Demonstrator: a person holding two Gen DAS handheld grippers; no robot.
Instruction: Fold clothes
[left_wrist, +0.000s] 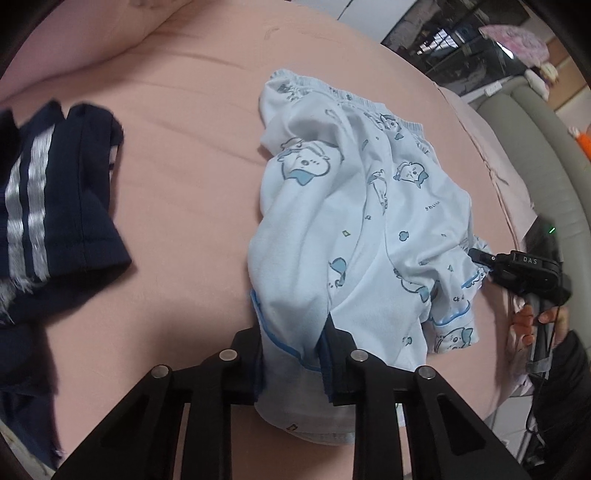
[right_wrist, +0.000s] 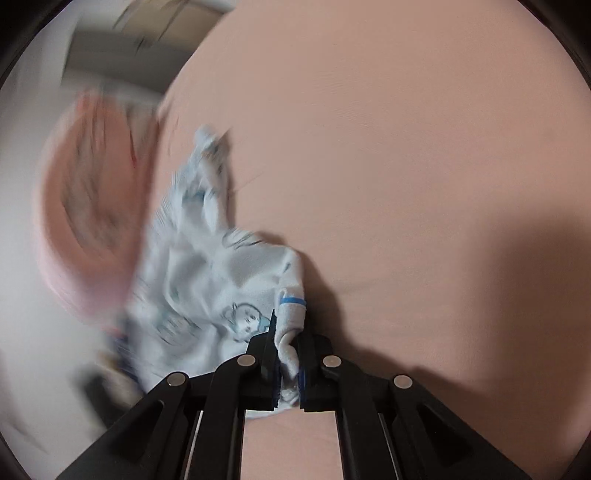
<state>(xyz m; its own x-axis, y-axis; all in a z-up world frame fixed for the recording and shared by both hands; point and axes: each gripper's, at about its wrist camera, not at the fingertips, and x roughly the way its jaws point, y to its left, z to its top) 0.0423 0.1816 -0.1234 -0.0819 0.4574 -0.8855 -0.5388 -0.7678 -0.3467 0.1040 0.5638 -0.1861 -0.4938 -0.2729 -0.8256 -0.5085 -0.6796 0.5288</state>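
Crumpled pale-blue cartoon-print garment (left_wrist: 354, 206)

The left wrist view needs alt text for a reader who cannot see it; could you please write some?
The left gripper is shut on a hem of light blue cartoon-print pyjama shorts that lie crumpled on a pink bedsheet. The right gripper grips their far edge, and a navy garment with silver stripes lies to the left.

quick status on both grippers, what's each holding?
Left gripper: closed on the blue-trimmed hem of the light blue printed pajama garment.
Right gripper: closed on another trimmed edge of that garment.
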